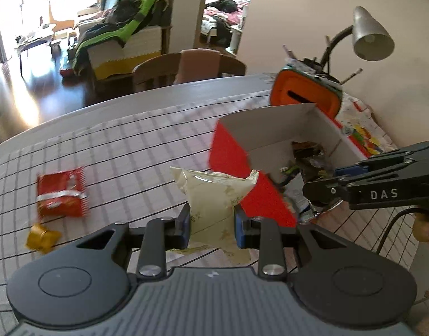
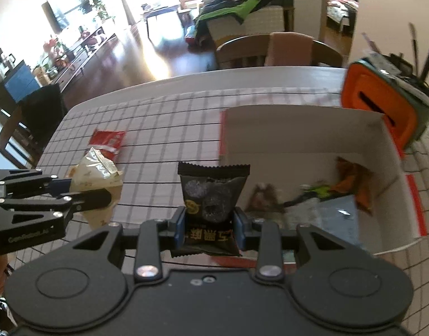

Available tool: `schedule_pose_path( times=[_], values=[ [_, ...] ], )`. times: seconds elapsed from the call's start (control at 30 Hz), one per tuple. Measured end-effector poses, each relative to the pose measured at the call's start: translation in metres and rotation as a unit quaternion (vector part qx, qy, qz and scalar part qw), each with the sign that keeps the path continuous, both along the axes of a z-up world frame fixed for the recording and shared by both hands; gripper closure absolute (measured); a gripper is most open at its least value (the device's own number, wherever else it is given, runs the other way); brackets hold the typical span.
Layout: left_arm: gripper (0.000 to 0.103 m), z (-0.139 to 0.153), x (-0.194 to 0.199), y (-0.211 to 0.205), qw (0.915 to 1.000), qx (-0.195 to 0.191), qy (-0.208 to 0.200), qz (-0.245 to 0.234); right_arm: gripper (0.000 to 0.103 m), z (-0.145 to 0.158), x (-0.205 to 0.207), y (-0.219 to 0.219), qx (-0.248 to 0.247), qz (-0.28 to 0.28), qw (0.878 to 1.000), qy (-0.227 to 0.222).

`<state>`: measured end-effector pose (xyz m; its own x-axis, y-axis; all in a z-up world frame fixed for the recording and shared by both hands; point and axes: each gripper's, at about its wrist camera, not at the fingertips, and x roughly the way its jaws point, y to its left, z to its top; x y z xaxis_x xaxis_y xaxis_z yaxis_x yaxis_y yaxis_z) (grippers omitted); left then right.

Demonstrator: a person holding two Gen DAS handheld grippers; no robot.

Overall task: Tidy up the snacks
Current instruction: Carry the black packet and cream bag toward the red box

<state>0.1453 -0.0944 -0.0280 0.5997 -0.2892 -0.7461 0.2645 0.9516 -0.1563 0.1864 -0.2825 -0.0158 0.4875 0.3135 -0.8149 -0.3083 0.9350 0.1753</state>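
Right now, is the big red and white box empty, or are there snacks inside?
Not empty. The box is open on top, and a few wrapped snacks lie on its floor near the far wall. Most of its floor is bare.

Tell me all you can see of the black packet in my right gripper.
The black snack packet is a small glossy foil-like pillow pouch with crimped, serrated end seals, grey round shapes, a gold emblem and gold characters on its front. It stands upright, puffed, pinched low on both sides in the right gripper, at the near edge of the open red-and-white box.
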Motion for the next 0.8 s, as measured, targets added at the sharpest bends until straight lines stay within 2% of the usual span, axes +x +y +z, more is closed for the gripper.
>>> schedule_pose_path(
  times=[0.4,0.63,0.8],
  values=[
    [0.074,-0.009,0.03,-0.093,0.9994,0.016,0.009,-0.03,0.07,-0.016,0.021,-0.092,-0.015,-0.047,0.999,0.005],
    [0.074,-0.025,0.051,-0.134,0.9982,0.032,0.032,-0.039,0.07,-0.029,0.032,-0.139,-0.03,-0.071,0.997,0.015],
    [0.074,-0.039,0.067,-0.156,0.9967,0.045,0.053,-0.042,0.07,-0.043,0.044,-0.157,-0.04,-0.078,0.996,0.027]
  ],
)
